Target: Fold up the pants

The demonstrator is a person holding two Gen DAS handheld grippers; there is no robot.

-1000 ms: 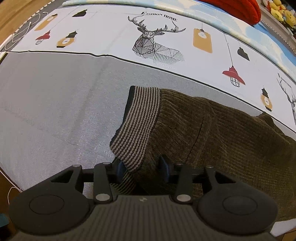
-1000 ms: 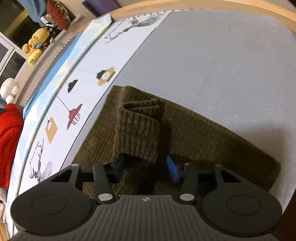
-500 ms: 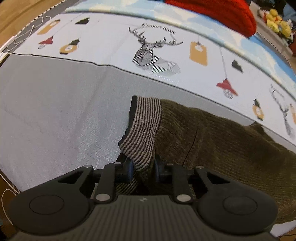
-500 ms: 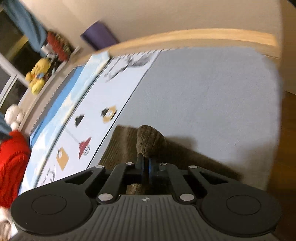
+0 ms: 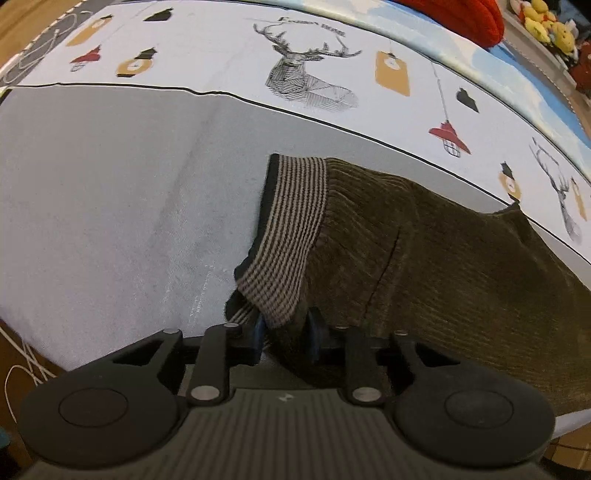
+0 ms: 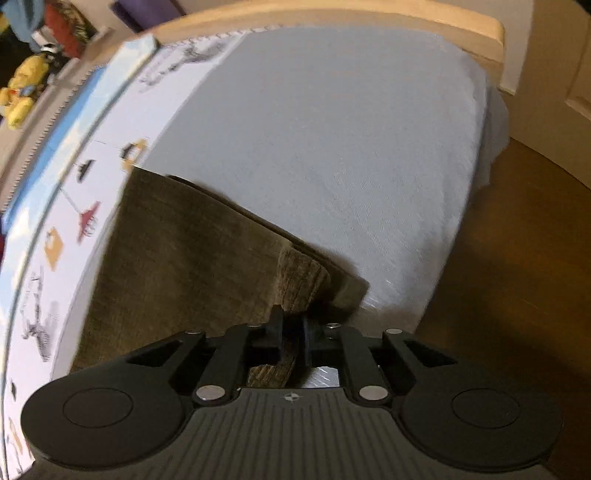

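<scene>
Left wrist view: the left gripper [image 5: 284,332] points steeply down at a bed [image 5: 110,206] covered with a grey sheet. Olive-brown corduroy pants [image 5: 424,251] lie across the sheet, spreading toward the right edge of the frame. Their striped waistband [image 5: 291,229] is turned up at the near corner, and that corner sits between the 2 blue-padded jaws, which are easing apart; a gap shows on the right side, and the fabric is not clamped. Behind the pants runs a white bedspread [image 5: 229,48] printed with a deer head and hanging lamps. A red knit item [image 5: 461,14] and yellow plush toys [image 5: 546,22] sit at the far top right.

Right wrist view, blurred: the right gripper [image 6: 293,339] is angled down at the near edge of the bed. A bunched fold of the pants [image 6: 177,251] rises between its narrow jaws, which are opening slightly while still pressing the cloth. The rest of the pants lies flat to the left on the sheet. A wooden bed frame [image 6: 369,22] curves along the top, a dark wood floor [image 6: 517,258] fills the right.
</scene>
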